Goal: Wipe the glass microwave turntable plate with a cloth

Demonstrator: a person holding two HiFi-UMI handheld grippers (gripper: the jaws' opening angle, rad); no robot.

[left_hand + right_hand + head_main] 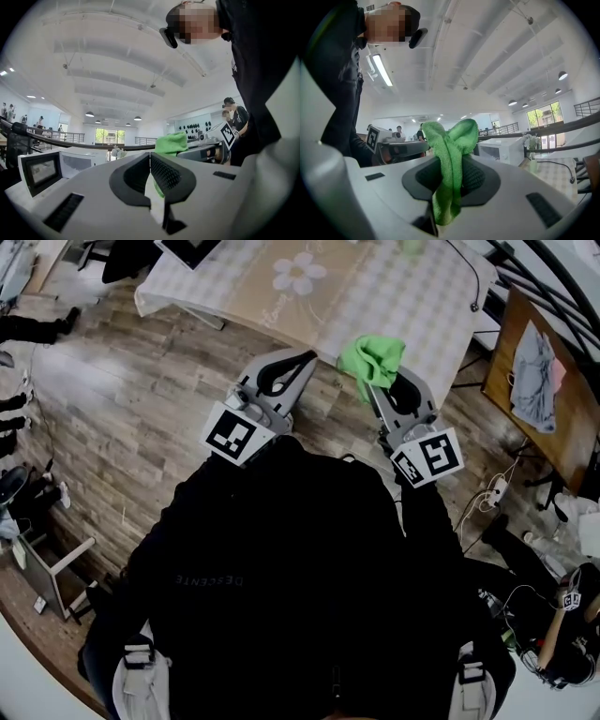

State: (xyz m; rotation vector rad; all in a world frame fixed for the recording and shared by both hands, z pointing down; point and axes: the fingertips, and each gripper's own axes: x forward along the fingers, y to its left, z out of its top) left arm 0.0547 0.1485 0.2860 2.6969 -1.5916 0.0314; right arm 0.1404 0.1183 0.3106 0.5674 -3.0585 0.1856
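Observation:
My right gripper is shut on a green cloth, which bunches out above its jaws. In the right gripper view the green cloth hangs pinched between the dark pads of the right gripper. My left gripper is held beside it at chest height, jaws together with nothing in them. In the left gripper view the left gripper points level across the room, with the green cloth just beyond it. No glass turntable plate shows in any view. A white microwave stands ahead on the table.
A table with a checked, flower-print cover stands in front of me on a wooden floor. A monitor and the microwave sit on it. A power strip and cables lie at right. People stand in the background.

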